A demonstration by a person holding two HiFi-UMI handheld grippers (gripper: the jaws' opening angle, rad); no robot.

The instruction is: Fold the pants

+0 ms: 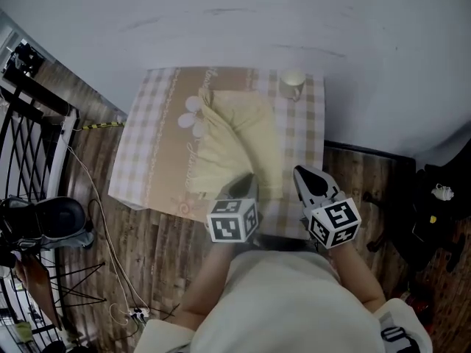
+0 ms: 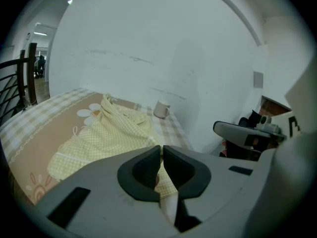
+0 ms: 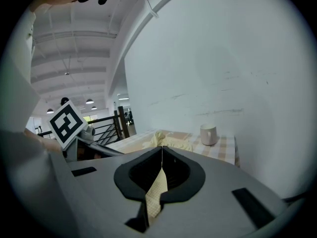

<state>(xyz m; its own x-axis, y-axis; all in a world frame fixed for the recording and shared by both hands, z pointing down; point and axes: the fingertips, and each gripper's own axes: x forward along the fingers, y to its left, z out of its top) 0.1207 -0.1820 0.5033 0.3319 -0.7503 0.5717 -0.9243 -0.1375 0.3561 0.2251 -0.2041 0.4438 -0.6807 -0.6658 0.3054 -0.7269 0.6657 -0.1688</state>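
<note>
Left gripper [image 2: 162, 155] and right gripper [image 3: 162, 158] each pinched shut on the pants' [image 1: 237, 134] near edge; I'd lift both evenly, keeping cloth taut, toward the mug [image 1: 293, 84] end.

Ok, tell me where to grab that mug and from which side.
Take the mug by its rim, one jaw inside, one outside, coming down from above. It stands upright, mouth open, at the table's far right corner; the pants lie close on its left, so keep right. I can't see its handle. The left gripper and right gripper are both shut on the pants: one must let go.
</note>
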